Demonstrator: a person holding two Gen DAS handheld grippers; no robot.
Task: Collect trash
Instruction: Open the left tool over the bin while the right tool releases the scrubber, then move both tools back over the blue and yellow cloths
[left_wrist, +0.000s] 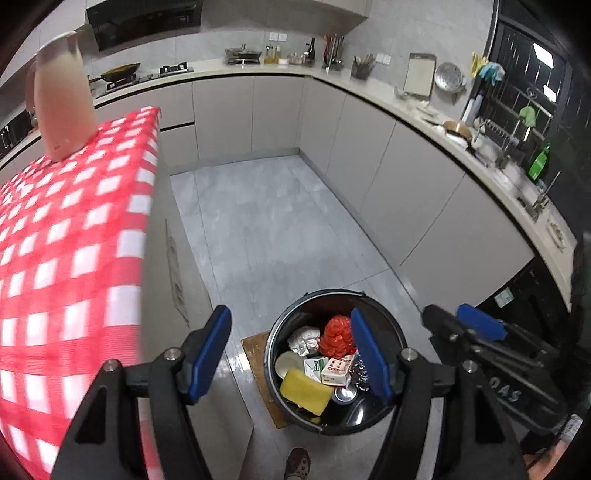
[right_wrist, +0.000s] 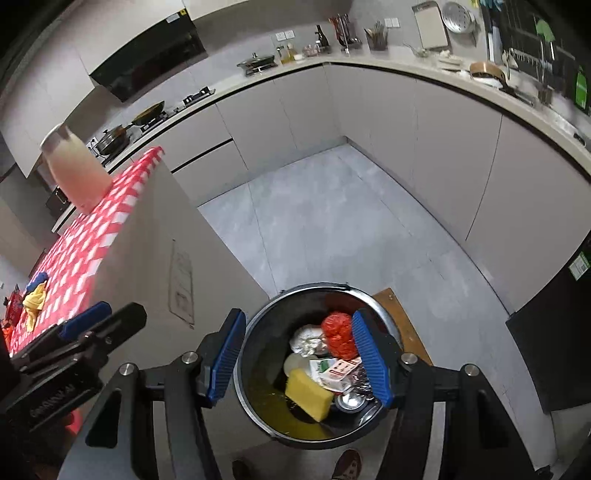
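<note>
Above the bin (left_wrist: 334, 363) both tongs hang apart and empty – left tongs (left_wrist: 291, 360), right tongs (right_wrist: 299, 356) – while remaining trash (right_wrist: 35, 301) lies leftward on the worktop (right_wrist: 85, 251), nearer the left.

Even, dimmish indoor light; ceiling lamps mirror in the dark window (left_wrist: 532, 70). The checked cloth (left_wrist: 74, 236) and kettle (left_wrist: 62, 99) smear with motion blur; fisheye edges bend and blacken.

The black bin (left_wrist: 334, 363) is standing open-mouthed; the checkered counter (left_wrist: 74, 236) is crowding its left (kettle (left_wrist: 62, 99) at the far end), with bare floor (left_wrist: 273, 229) lying beyond it.
</note>
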